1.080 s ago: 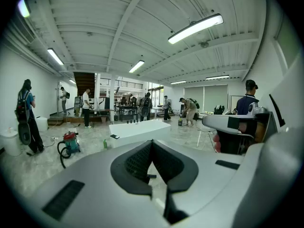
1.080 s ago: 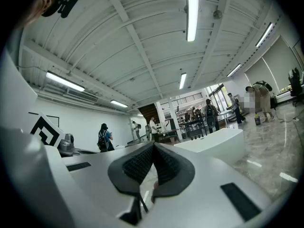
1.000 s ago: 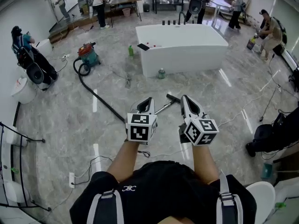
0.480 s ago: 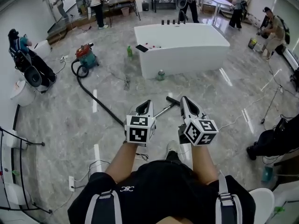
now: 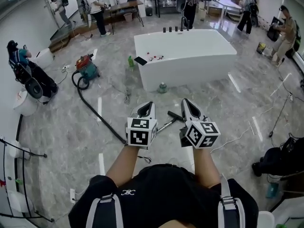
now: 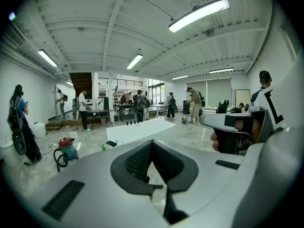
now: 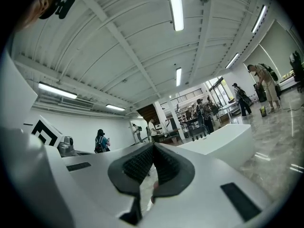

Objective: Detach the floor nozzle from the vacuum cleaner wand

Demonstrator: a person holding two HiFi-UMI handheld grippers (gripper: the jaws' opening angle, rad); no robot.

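Left gripper: fingers pressed together, nothing between them. Right gripper: same, shut tight and empty. You can't grab anything like that. Spread them before you go down, not at contact, or you'll just knock the part away.

The floor nozzle lies on the floor just ahead of you. In the head view it sits between the two grippers, apart from both. It looks still mounted on the wand, which runs back-left into the black hose and on to the vacuum canister.

Risks as I see them:
- Neither gripper view shows the nozzle; both look out across the room above it. Tip them down or you're reaching near blind.
- The wand lies loose. Pull the nozzle with one gripper and the wand and hose will likely slide along without the joint parting. Put one gripper on the wand and one on the nozzle.
- The wand looks like a smooth round tube, likely to twist or slip in the pads. Clamp close to the joint.
- Release catch: too small to tell. If there is one, yanking could strain the joint.
- A thin cable crosses the floor at your right. Snag hazard as you crouch.
- A can stands beyond the nozzle by the white worktop. A sudden release could send the nozzle into it.
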